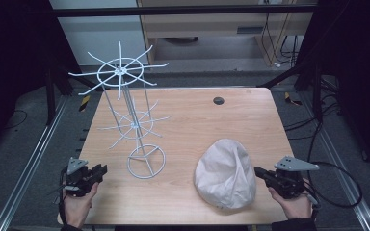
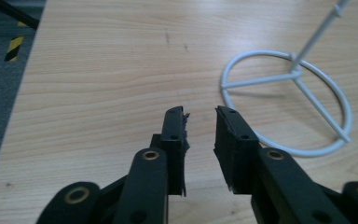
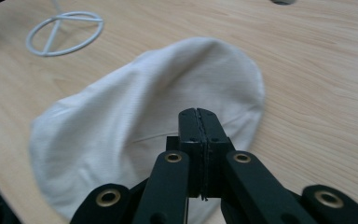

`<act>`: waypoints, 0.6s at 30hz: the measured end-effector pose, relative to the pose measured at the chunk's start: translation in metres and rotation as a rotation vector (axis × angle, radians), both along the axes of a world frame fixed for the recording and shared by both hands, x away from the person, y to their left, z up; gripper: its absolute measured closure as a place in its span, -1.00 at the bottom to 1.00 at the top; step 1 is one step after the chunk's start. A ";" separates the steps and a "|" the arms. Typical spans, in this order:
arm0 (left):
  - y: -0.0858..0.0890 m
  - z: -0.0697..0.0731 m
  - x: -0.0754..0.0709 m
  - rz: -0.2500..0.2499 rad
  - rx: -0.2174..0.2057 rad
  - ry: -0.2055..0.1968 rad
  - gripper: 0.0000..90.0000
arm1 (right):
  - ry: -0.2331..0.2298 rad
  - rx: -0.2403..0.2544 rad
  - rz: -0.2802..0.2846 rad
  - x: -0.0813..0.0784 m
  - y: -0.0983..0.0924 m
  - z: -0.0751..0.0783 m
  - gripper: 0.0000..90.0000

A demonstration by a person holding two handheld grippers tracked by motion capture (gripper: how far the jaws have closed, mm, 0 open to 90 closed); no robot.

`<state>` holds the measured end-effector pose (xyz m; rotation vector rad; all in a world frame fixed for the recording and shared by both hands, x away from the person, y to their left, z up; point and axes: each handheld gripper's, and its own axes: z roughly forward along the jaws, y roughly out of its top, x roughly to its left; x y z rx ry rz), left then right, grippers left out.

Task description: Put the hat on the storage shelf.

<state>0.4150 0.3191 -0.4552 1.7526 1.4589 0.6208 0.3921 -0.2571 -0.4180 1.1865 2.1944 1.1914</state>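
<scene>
– Where's the cap (image 1: 225, 174)?
– Lower right of the high view. My right gripper (image 3: 197, 114), jaws together and empty, points at it; left gripper (image 2: 200, 122) part-open, idle.
– Next?
– Probably open, grasp its edge, toward the wire rack (image 1: 134, 124)

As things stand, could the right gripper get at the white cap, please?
Probably yes: the right gripper sits just beside the white cap with bare table between them, but its jaws are shut and would need opening first.
</scene>
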 end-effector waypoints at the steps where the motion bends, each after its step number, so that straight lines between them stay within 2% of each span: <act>1: -0.003 0.000 -0.002 -0.018 0.007 0.003 0.63 | 0.000 0.000 0.000 0.000 0.000 0.000 1.00; 6: -0.015 0.002 -0.005 -0.067 0.001 0.009 0.84 | 0.016 0.003 0.107 -0.005 0.015 0.005 1.00; 10: -0.020 0.001 -0.006 -0.092 0.012 0.012 0.98 | 0.023 -0.004 0.159 -0.008 0.021 0.007 1.00; 13: -0.020 0.002 -0.007 -0.094 0.005 0.016 1.00 | 0.036 0.008 0.201 -0.011 0.025 0.006 1.00; 15: -0.021 0.002 -0.008 -0.100 0.002 0.013 1.00 | 0.038 0.003 0.209 -0.011 0.026 0.006 1.00; 18: -0.029 0.004 -0.011 -0.121 0.006 0.003 1.00 | 0.050 0.001 0.238 -0.011 0.033 0.002 1.00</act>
